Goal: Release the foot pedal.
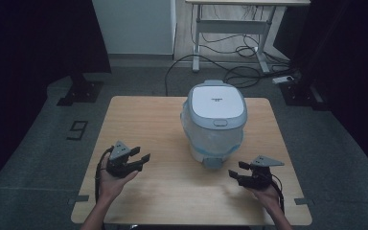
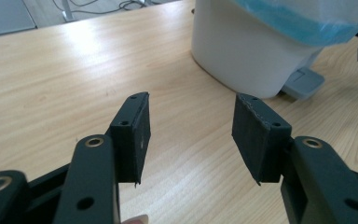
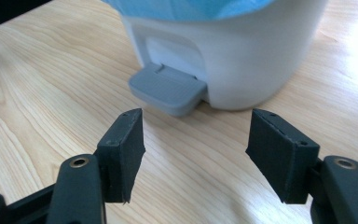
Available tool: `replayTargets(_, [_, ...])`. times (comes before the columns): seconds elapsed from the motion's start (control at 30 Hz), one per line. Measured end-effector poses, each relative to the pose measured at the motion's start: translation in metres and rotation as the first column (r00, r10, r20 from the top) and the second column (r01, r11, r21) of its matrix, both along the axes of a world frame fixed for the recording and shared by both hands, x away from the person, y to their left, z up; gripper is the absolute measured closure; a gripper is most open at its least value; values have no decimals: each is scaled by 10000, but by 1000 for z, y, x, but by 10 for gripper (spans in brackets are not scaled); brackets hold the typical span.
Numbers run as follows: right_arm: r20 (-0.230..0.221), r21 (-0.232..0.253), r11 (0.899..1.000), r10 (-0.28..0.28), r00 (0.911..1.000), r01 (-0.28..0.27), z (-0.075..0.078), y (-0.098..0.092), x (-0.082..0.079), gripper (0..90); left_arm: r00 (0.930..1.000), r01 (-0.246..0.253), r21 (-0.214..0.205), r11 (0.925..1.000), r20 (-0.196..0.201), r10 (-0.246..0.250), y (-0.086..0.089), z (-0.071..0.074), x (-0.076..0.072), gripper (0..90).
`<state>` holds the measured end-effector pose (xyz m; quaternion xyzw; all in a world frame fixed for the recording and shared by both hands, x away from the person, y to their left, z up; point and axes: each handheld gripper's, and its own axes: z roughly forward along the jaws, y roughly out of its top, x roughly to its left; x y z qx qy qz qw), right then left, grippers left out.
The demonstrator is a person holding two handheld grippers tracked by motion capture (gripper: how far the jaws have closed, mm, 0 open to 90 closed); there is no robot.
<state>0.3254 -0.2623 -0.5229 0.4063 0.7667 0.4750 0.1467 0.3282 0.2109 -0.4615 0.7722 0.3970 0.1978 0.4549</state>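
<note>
A pale wood-grain counter (image 1: 143, 120) stands on a grey floor, with a small white pedal bin (image 1: 215, 122) set upright a little right of centre, nearer the far edge than the near one. The bin has a rounded body, a smooth grey-white lid (image 1: 217, 101) that is closed, and a blue plastic liner (image 2: 303, 23) folded over its rim. A flat grey foot pedal (image 3: 168, 88) juts from its base toward the person, resting just above the wood. Bare counter lies open to the left of the bin and along the whole near edge. The left gripper (image 1: 141, 160) is held in a hand (image 1: 111, 179) near the front left, well apart from the bin, its two black jaws spread wide and holding nothing (their inner pads look ribbed and matte). The right gripper (image 1: 235, 171) is held near the front right, just beside the pedal, jaws likewise wide apart and empty, pointing toward the bin's base. Both forearms reach in over the near edge. Behind the counter, cables lie on the floor under a white desk frame (image 1: 230, 28).
</note>
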Motion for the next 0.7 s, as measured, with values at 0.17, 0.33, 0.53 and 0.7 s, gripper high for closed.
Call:
replayTargets(0.17, [-10,-182,9995,-255,9997,255,-3,-7,-2,355,9999,-36,230,9997,-94,38,-1,-10,-4,462])
replayTargets(0.33, [-132,-223,9991,-351,9993,348,-6,-8,1,347,9997,-75,226,9997,-250,81,0,-17,-5,461])
replayTargets(0.53, [-199,-410,9987,-301,9993,293,-9,-5,1,335,9994,-126,216,9997,-313,132,0,-19,-4,455])
replayTargets(0.7, [-210,-427,9985,-353,9992,344,-10,-6,2,317,9991,-198,256,9995,-373,207,1,-24,-2,436])
